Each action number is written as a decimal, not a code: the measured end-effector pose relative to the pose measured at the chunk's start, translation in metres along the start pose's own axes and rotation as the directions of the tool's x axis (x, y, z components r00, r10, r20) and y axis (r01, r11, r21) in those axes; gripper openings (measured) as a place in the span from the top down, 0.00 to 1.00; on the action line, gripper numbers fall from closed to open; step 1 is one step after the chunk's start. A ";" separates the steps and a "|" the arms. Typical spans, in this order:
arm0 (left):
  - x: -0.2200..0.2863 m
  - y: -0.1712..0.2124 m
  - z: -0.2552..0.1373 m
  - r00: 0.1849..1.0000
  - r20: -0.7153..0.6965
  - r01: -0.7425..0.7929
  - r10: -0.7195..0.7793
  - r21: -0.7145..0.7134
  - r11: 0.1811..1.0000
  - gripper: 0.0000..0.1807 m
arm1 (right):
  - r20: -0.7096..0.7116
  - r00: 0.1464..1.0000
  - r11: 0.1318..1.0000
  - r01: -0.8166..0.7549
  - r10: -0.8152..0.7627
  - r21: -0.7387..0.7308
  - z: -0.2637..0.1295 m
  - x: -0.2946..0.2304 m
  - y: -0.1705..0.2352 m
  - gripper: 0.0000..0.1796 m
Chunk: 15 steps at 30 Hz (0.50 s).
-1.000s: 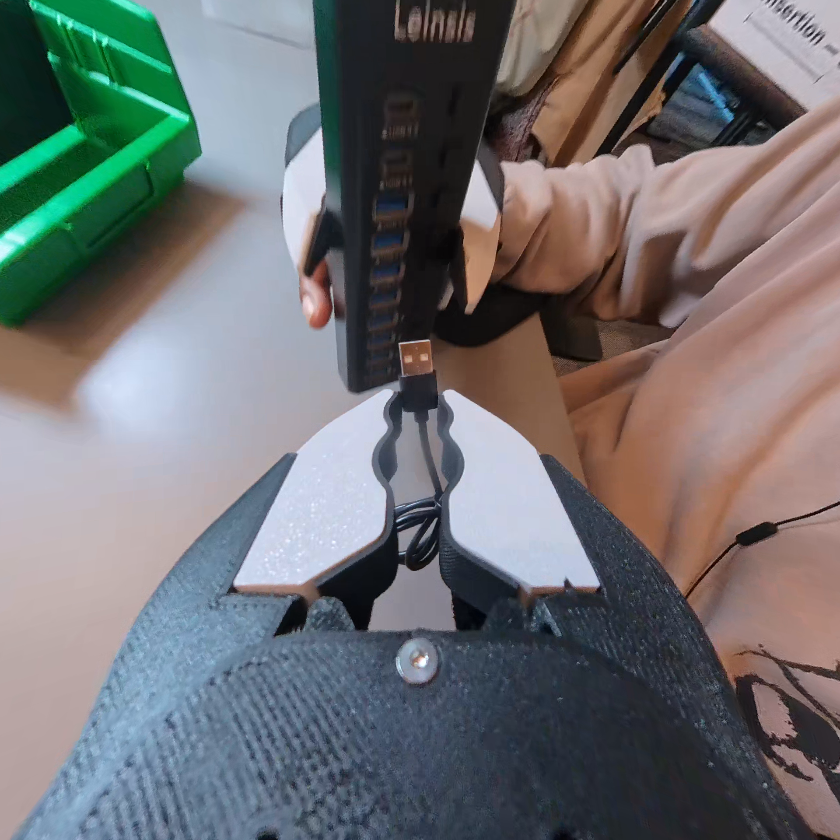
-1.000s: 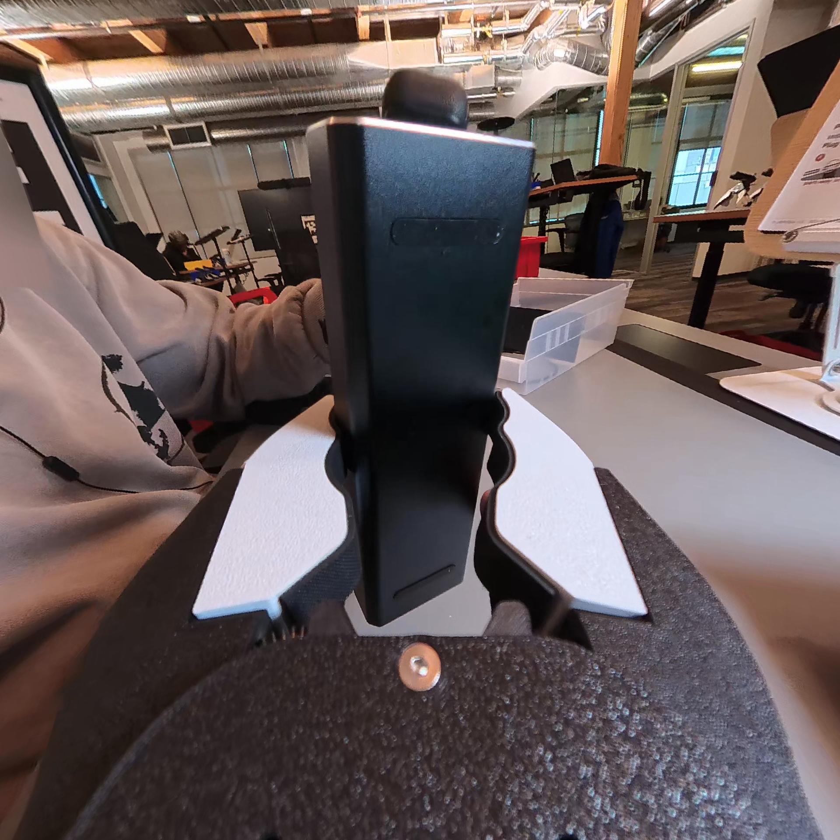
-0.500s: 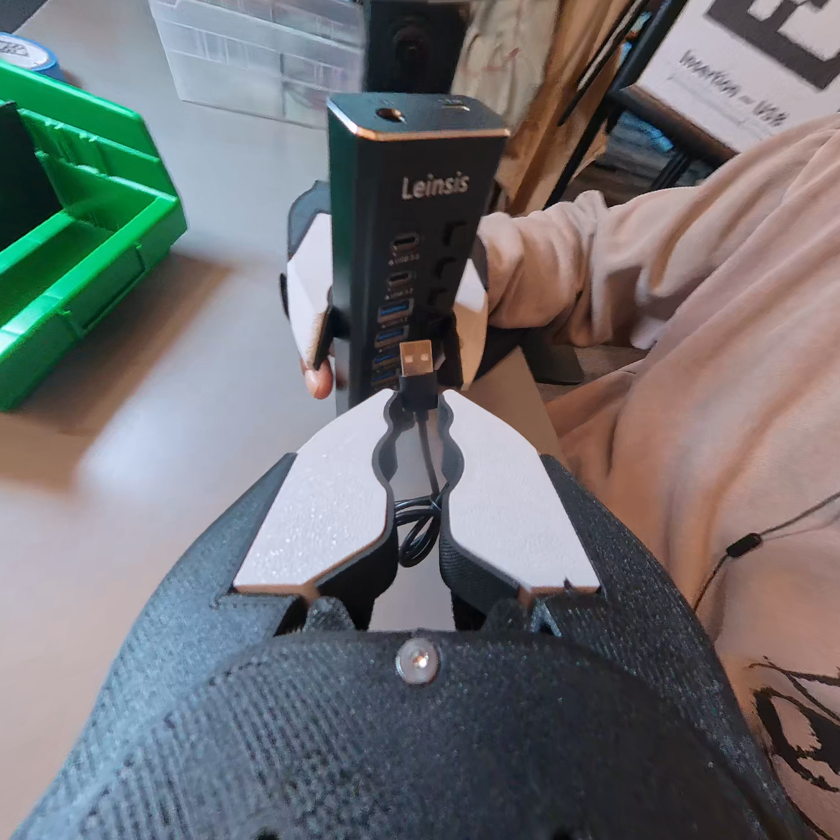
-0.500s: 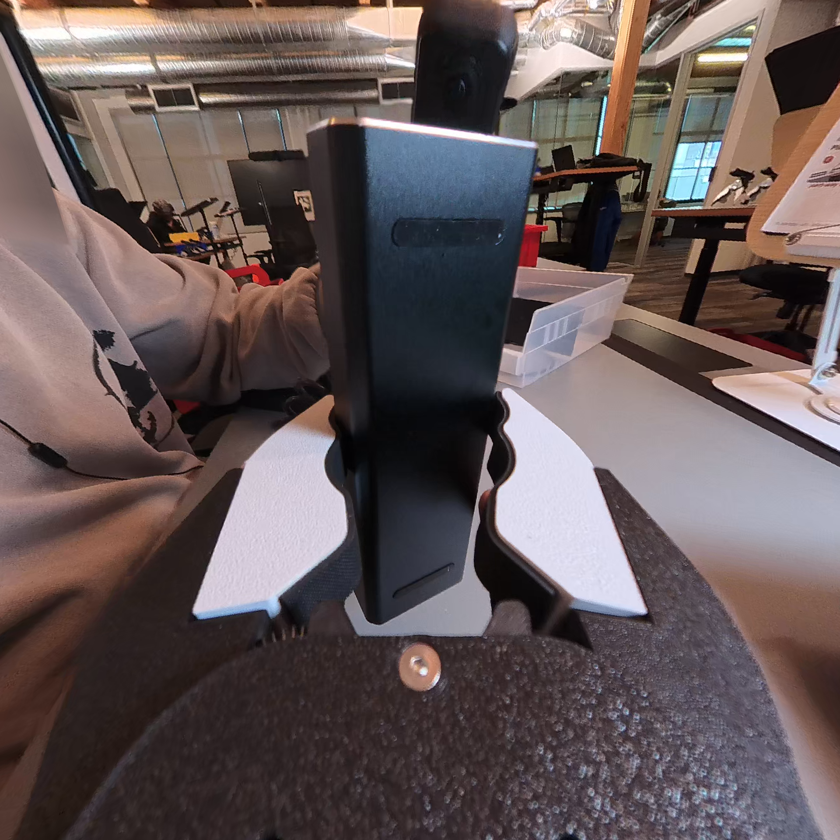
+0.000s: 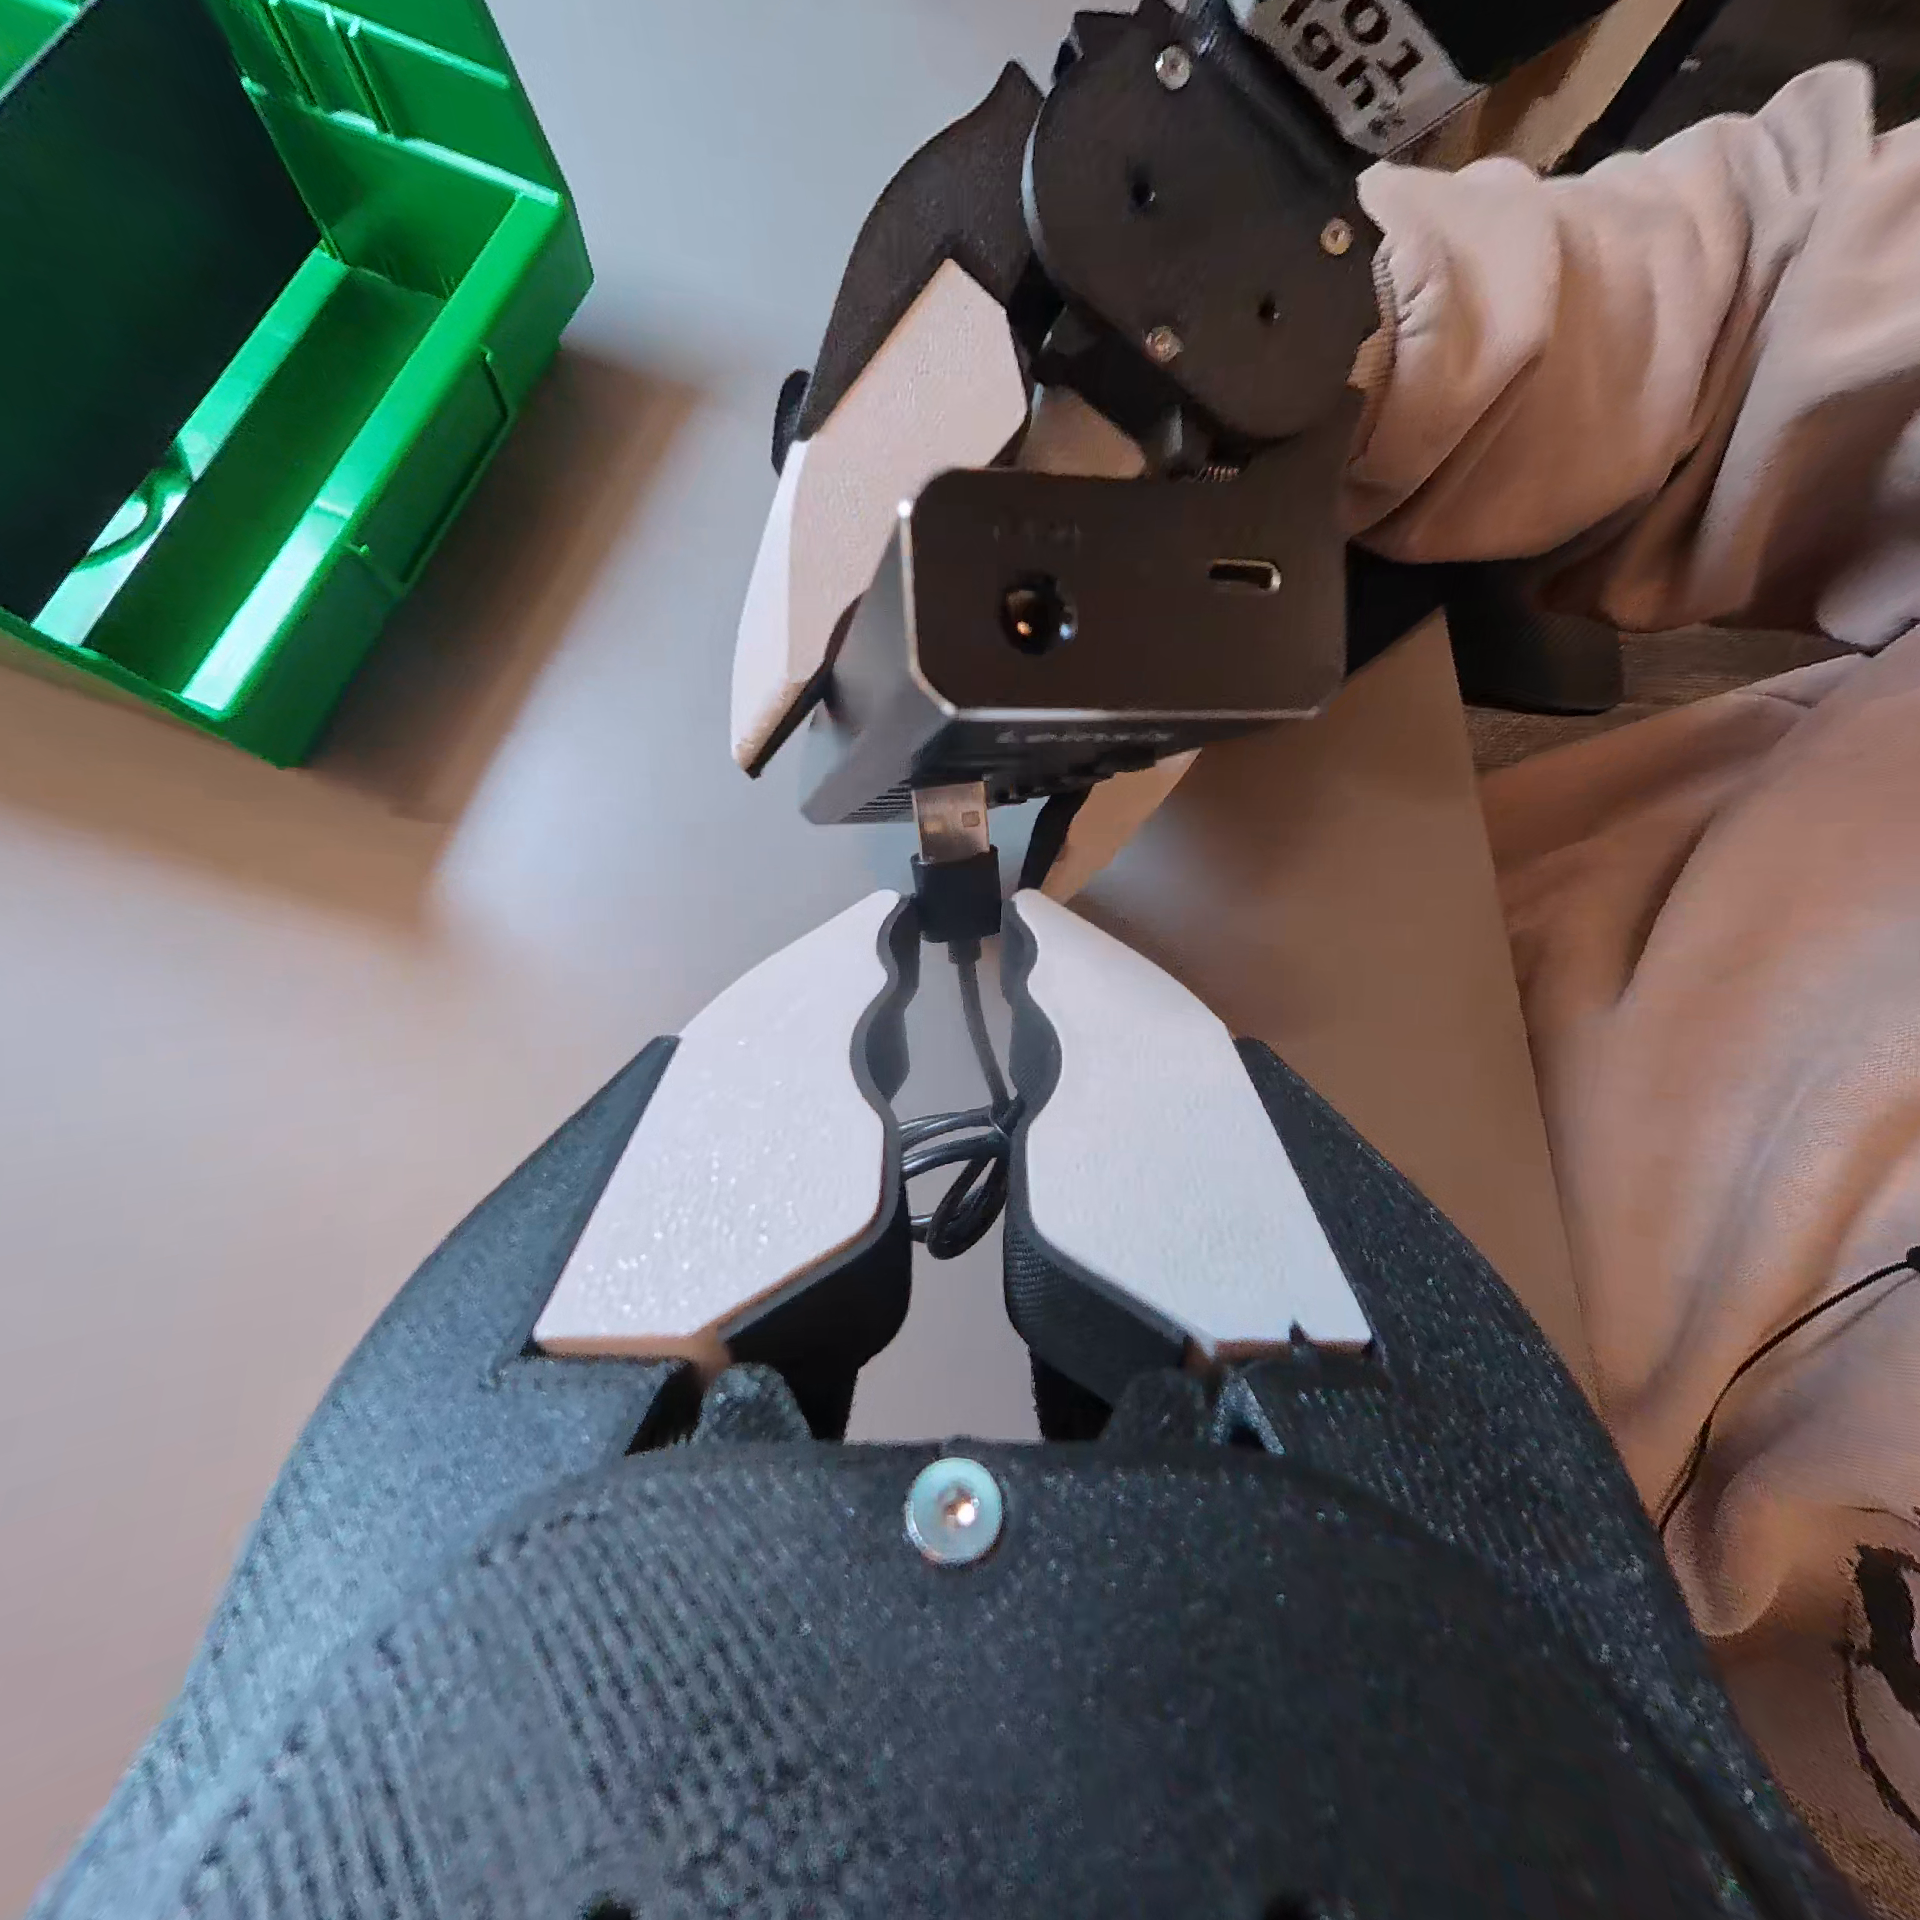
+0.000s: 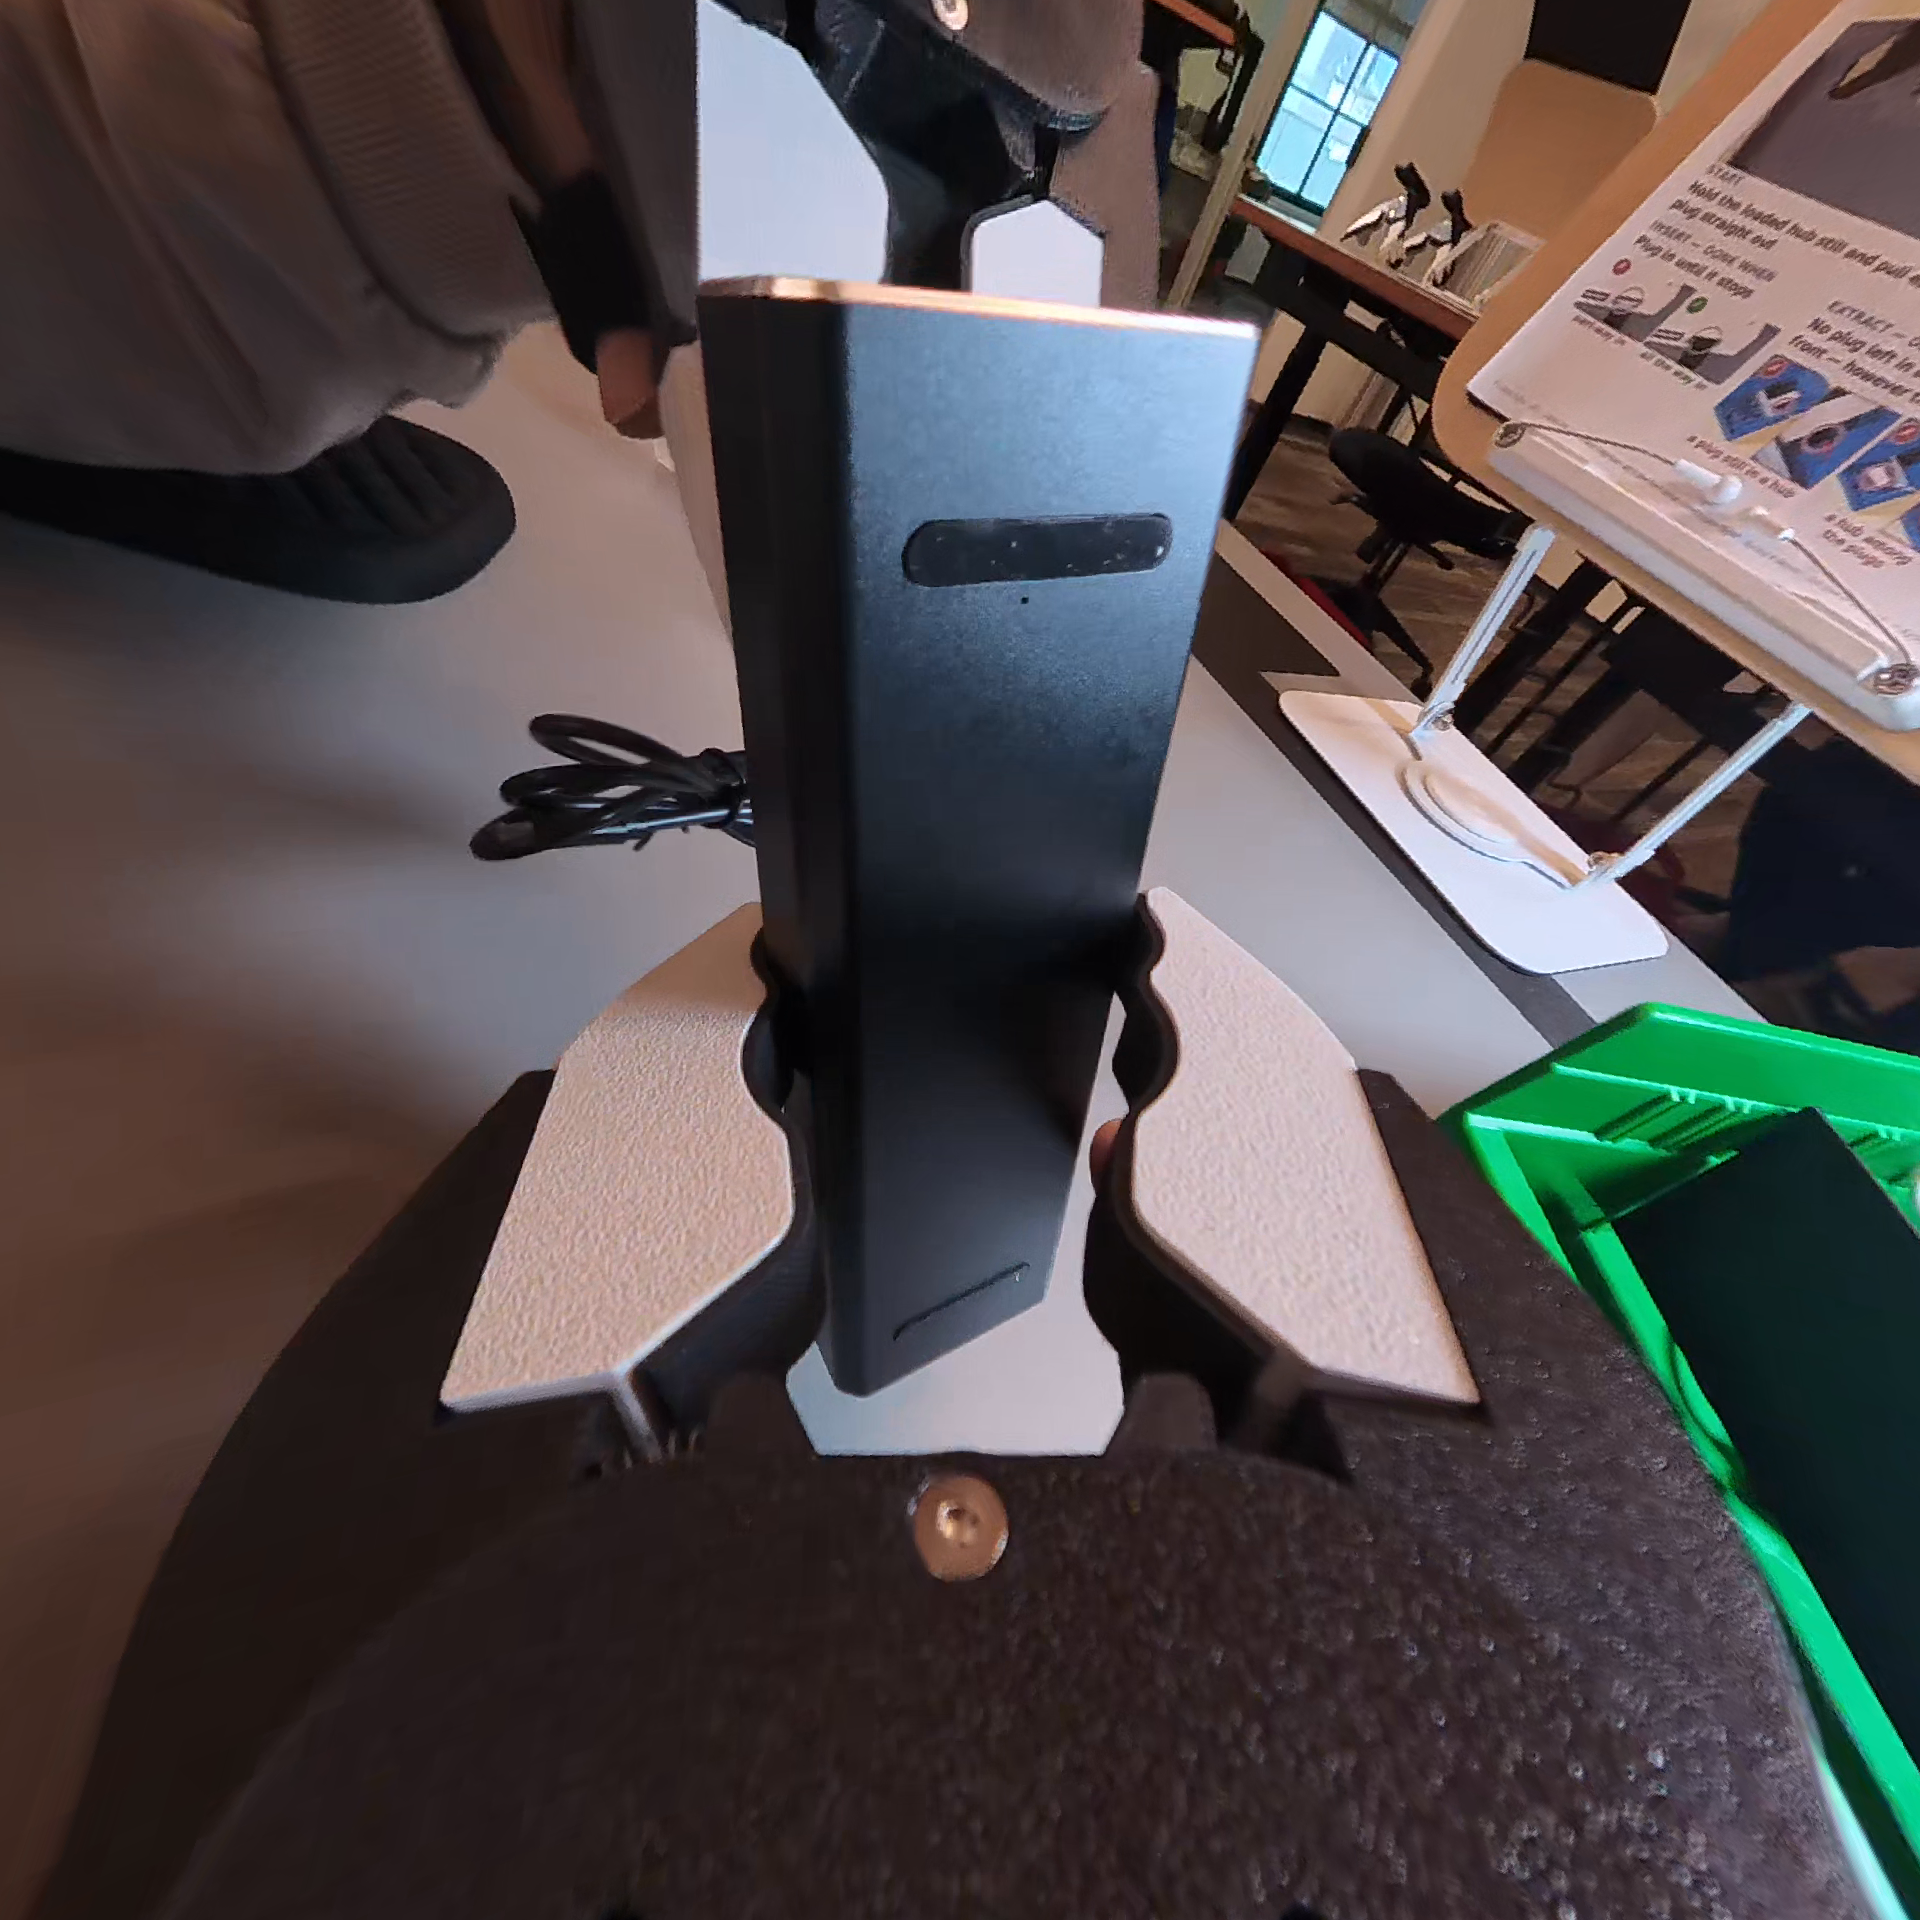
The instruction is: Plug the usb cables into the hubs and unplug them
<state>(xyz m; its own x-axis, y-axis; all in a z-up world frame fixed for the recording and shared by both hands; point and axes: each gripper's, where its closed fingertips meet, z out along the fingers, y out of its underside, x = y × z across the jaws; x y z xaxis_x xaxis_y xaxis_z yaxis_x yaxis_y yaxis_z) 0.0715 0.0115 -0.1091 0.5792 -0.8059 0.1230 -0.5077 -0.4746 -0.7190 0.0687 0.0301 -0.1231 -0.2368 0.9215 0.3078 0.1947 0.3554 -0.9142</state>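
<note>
My left gripper (image 5: 954,904) is shut on the black body of a USB-A plug (image 5: 951,831); its thin cable (image 5: 966,1153) loops back between the fingers. The metal tip meets the lower, port side of the black hub (image 5: 1122,603), whose end face is turned toward this camera; whether the tip sits in a port is hidden. My right gripper (image 6: 954,920) is shut on the hub (image 6: 987,727) across its lower half, and only the hub's plain back shows in the right wrist view. One white finger (image 5: 873,520) of the right gripper shows beside the hub.
A green bin (image 5: 260,364) stands at the left and also shows in the right wrist view (image 6: 1558,1122). A coiled black cable (image 6: 613,790) lies on the grey table (image 6: 312,831). A card on a white stand (image 6: 1507,831) is at the right. A person's sleeve (image 5: 1662,364) is close. My two grippers' fingertips are within a few centimetres of each other.
The hub has tipped over, so its end face now points at the left camera. The right wrist view has swung down toward the table, cable and bin. The plug stays gripped.
</note>
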 end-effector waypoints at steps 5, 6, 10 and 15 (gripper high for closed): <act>0.003 0.012 0.006 1.000 -0.003 -0.012 0.012 -0.079 0.997 0.91 | 0.034 0.999 0.999 0.034 -0.033 -0.032 0.005 -0.010 0.004 0.66; 0.004 0.013 0.006 1.000 0.000 -0.014 0.014 -0.087 0.996 0.91 | 0.037 0.999 0.999 0.038 -0.037 -0.035 0.006 -0.011 0.004 0.66; 0.003 0.016 0.004 0.999 0.031 -0.023 0.027 -0.128 0.992 0.91 | 0.032 0.997 0.995 0.073 -0.071 -0.067 0.006 -0.011 0.007 0.66; 0.005 0.023 0.006 0.996 0.049 -0.066 0.078 -0.209 0.976 0.92 | 0.029 0.980 0.967 0.197 -0.195 -0.163 0.008 -0.015 0.016 0.66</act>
<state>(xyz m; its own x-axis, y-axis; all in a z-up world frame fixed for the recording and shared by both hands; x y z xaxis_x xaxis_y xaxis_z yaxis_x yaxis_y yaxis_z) 0.0661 -0.0012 -0.1296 0.5685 -0.8220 0.0329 -0.6668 -0.4839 -0.5667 0.0672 0.0208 -0.1442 -0.2974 0.8296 0.4726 0.2966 0.5508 -0.7801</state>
